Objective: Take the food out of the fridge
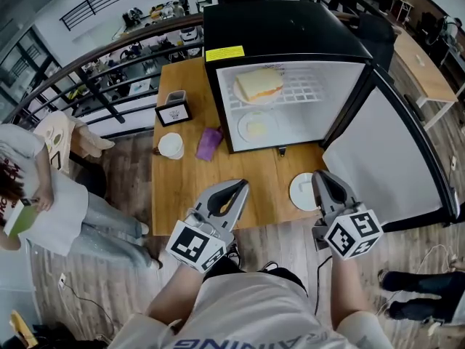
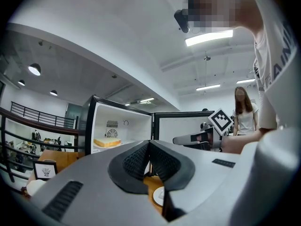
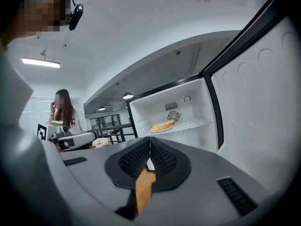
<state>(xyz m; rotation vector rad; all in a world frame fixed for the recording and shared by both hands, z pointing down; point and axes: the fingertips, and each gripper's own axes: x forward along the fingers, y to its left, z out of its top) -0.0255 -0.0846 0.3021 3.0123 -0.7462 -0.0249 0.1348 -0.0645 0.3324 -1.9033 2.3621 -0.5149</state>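
Black outside and white within, the mini fridge (image 1: 283,27) stands on the wooden table (image 1: 182,187) with its door (image 1: 385,158) swung fully to the right. I judge that this leaves the whole cavity clear for reaching straight in. The food is inside: a sandwich (image 1: 258,84) on its plate sits on the wire shelf (image 1: 312,89), and a second plate (image 1: 256,127) with something pale on it rests on the fridge floor below. An empty white plate (image 1: 301,192) lies on the table just before the opening, likely a landing spot. My left gripper (image 1: 238,186) and right gripper (image 1: 322,174) hover side by side over the table's near edge, both aimed at the fridge, jaws pressed together with nothing between them — neither is near the food, so the task looks unstarted. As for writing, the yellow label (image 1: 224,53) on the fridge's top edge carries print too small to read — and so does the small framed sign (image 1: 173,113) near a white cup (image 1: 171,145) and a purple packet (image 1: 209,144).
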